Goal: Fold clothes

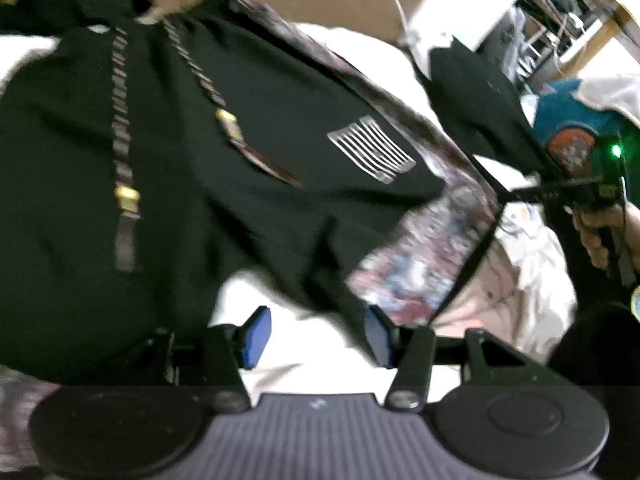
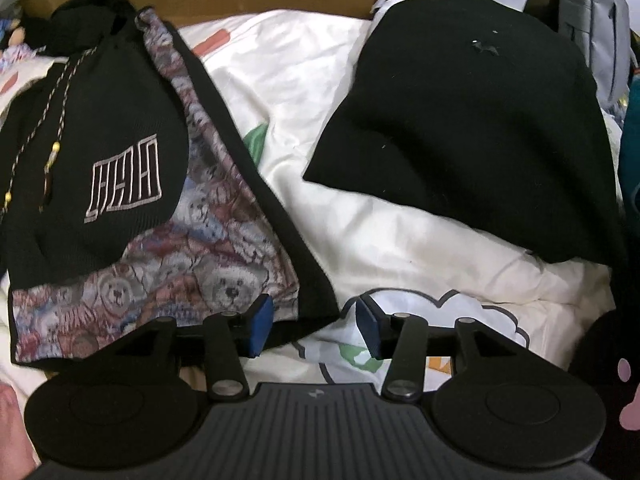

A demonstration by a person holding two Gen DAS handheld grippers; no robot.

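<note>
my right gripper hangs with its blue pads about half apart and nothing between them, over the black hem edge of the hoodie where it meets the white cartoon-print duvet. my left gripper is likewise half open and empty, just off the hoodie's lower edge. the black hoodie lies partly folded on the duvet, its teddy-bear print sleeve across the body, drawcords loose. i judge it soft, thick and floppy, fairly heavy for cloth, not slippery; best pinched at the ribbed hem corners or shoulder seams. a folded black garment sits well apart.
</note>
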